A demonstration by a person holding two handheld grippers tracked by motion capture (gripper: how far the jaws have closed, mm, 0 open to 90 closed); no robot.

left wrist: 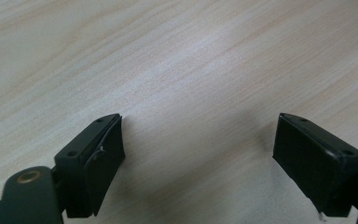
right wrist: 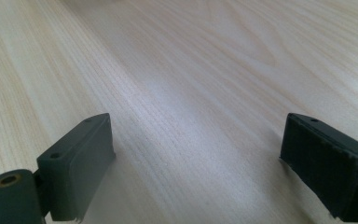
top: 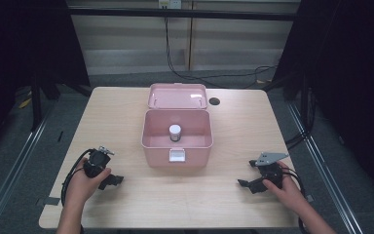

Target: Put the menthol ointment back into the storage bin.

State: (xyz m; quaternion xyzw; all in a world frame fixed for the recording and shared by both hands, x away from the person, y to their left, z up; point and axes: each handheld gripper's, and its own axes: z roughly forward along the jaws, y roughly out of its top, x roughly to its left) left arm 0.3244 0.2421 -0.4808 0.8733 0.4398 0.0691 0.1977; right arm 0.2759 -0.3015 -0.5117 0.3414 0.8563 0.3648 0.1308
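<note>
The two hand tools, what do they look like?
Both are black. The left tool trails a looped black cable; the right tool carries a grey three-cornered plate on top. Each ends in two flat rectangular black pads with small screw holes. The forearms are bare, no sleeves in view.

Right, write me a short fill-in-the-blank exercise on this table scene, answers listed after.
1. The lid of the pink box stands ____.
2. Inside the box stands a small jar with a ____ cap.
3. The left gripper has its jaws ____, with bare table between them.
4. The right gripper holds ____.

Missing words: open; white; open; nothing
</note>
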